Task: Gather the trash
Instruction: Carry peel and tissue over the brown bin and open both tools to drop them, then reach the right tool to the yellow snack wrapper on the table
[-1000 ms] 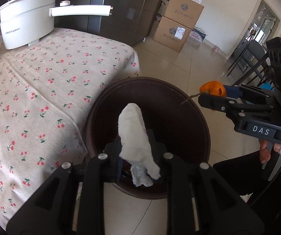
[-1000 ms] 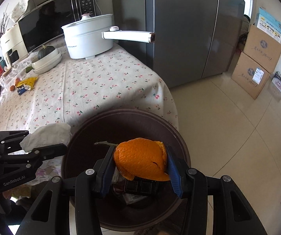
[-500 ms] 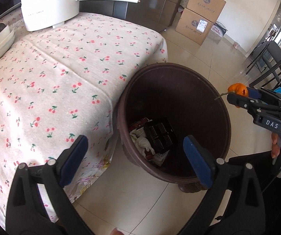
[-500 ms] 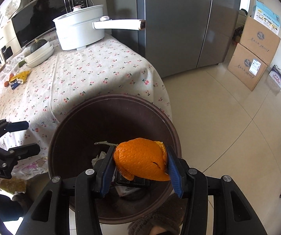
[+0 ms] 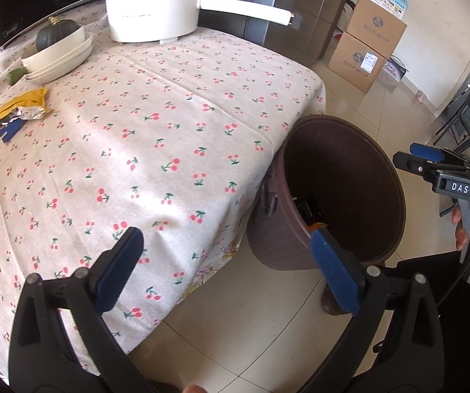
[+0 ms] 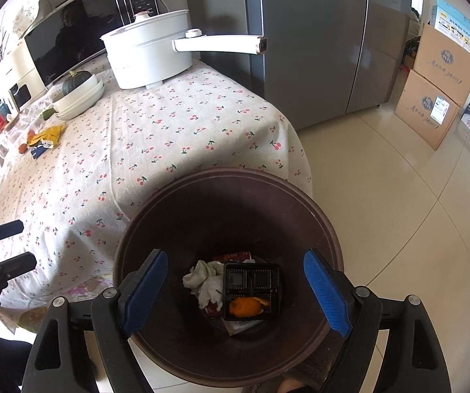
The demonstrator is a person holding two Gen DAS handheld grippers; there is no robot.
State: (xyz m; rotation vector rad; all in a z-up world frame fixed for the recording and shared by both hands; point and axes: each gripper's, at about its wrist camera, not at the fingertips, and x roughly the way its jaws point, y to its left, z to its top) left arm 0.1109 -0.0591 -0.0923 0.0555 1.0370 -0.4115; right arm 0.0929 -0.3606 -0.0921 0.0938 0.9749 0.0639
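I have the right gripper (image 6: 235, 290) poised directly above the mouth of the brown bin (image 6: 328, 229), which stands on the floor tight against the near corner of the surface (image 5: 156, 124), so that whatever I let go drops straight in. Its jaws have just been opening and stand apart with nothing between them; the orange peel (image 6: 246, 306) lies at the bottom of the bin, resting in a black plastic tray (image 6: 251, 283) beside a crumpled white tissue (image 6: 204, 283). The left gripper (image 5: 225, 265) is likewise released and empty, its jaws having just spread wide, and it now looks across the near corner of the cherry-print cloth rather than into the bin, which I judge suits a turn toward what is left. Far along the left edge of the surface I can see a yellow wrapper (image 5: 22, 106) with a scrap of foil and something small and orange beside it; those look like the remaining trash. The white pot (image 5: 153, 3) and the stacked dishes with a dark squash (image 5: 58, 34) at the far edge look like kitchenware, not trash, so I would leave them be. Both loads seem delivered; next I would carry an open gripper over to that wrapper.
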